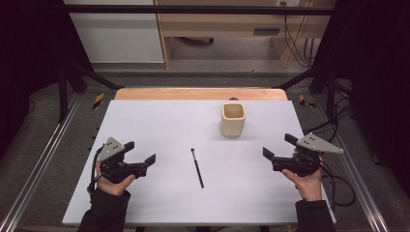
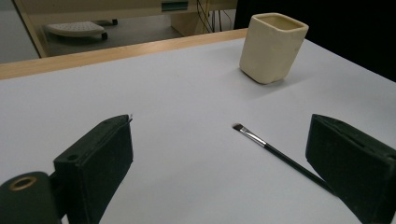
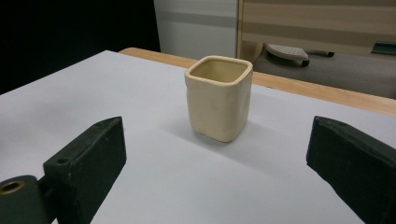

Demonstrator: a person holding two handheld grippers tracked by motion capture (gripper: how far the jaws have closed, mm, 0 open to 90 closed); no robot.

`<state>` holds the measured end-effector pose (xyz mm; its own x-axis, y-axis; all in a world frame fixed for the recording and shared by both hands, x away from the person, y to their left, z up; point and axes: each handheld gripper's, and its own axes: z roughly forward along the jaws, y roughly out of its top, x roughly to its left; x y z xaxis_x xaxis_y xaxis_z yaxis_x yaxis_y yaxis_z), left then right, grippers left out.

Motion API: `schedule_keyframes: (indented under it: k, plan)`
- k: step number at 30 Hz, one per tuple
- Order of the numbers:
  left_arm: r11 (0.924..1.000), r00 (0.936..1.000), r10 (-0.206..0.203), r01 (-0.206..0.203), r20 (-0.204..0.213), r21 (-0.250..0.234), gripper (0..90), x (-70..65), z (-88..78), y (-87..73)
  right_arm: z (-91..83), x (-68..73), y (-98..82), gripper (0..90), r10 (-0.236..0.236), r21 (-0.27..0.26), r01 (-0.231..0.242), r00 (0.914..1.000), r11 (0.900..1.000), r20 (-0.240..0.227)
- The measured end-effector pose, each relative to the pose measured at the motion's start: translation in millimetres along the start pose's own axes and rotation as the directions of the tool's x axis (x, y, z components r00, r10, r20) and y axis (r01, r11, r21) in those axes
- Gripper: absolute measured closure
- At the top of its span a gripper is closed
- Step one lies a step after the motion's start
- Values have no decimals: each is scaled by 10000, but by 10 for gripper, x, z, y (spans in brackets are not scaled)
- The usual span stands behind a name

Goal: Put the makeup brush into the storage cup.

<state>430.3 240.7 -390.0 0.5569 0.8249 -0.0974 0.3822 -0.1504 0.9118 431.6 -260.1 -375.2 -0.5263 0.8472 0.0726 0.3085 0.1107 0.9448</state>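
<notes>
A person sits at the near edge of a white-topped table (image 1: 145,203), a black two-jaw tool in each hand. The left gripper (image 1: 143,153) hovers low over the table's left side, jaws spread wide with nothing between them; its own camera looks out between the two dark pads (image 2: 100,158) across bare white surface. The right gripper (image 1: 279,147) hangs over the right side, mirrored toward the middle, jaws likewise parted and empty. Between the two, roughly at the centre of the table, lies a thin black-handled paintbrush with a silver ferrule and a short dark tip (image 1: 197,167), flat on the surface, tip pointing away from the person and slightly left. In the left gripper view the brush (image 2: 275,151) runs toward the right-hand jaw, its far handle passing behind that jaw, touching neither pad as far as I can see. Farther back and right of centre stands a cream, square-sided ceramic cup with rounded corners (image 1: 233,120), upright, mouth open, well apart from the brush. The right gripper view frames this cup (image 3: 218,100) between its jaws, some way ahead of them.
</notes>
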Motion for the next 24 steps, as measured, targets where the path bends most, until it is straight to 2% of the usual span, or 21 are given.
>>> schedule_keyframes:
  k: [8, 10, 16, 24]
  plan:
    - [9999, 10000, 20, -21, 51, 140, 74, -120, 102, 2, 4, 12, -8, 53, 28, 14, -28, 10000, 10000, -23]
    - [9994, 9998, 123, -127, 141, 312, 74, -170, 161, 20, 10, 18, -16, 53, 35, 81, -34, 10000, 10000, -50]
    - [9989, 9993, 260, -270, 259, 382, 74, -250, 252, 63, 40, 38, -31, 52, -63, 161, 65, 9999, 9998, -93]
    - [9973, 9986, 288, -317, 442, 657, 79, -416, 481, 100, 51, 47, -40, 51, -90, 218, 93, 9999, 9997, -144]
